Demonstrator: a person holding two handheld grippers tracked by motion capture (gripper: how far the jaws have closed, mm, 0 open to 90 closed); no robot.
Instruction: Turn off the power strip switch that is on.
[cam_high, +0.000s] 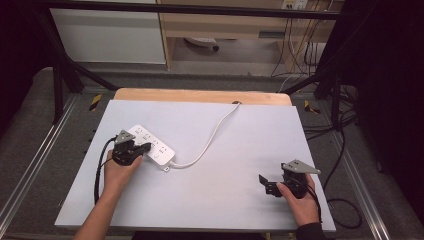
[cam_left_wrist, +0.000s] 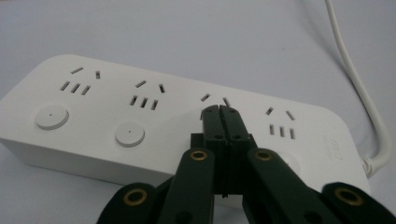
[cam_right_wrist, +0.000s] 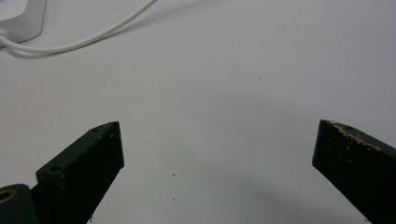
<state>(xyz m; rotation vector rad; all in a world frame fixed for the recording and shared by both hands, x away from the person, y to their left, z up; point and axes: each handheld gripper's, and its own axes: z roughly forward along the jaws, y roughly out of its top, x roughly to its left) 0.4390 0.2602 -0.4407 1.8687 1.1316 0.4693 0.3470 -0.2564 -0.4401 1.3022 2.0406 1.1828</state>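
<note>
A white power strip (cam_high: 150, 143) with several sockets and round buttons lies on the left part of the white tabletop (cam_high: 225, 170); its white cord (cam_high: 210, 137) runs back to the table's far edge. My left gripper (cam_high: 145, 148) is shut with nothing between its jaws. In the left gripper view its tips (cam_left_wrist: 219, 111) rest over the power strip (cam_left_wrist: 107, 116), at the third socket from the left and above that socket's button. My right gripper (cam_high: 265, 184) stands open near the front right of the table, apart from the strip. Its fingers (cam_right_wrist: 88, 163) hover over bare tabletop.
A wooden strip (cam_high: 200, 95) borders the table's far edge. Black frame posts (cam_high: 60, 80) stand at both back corners, and loose cables (cam_high: 345, 165) lie on the floor at the right. The cord (cam_right_wrist: 93, 35) crosses the upper left of the right gripper view.
</note>
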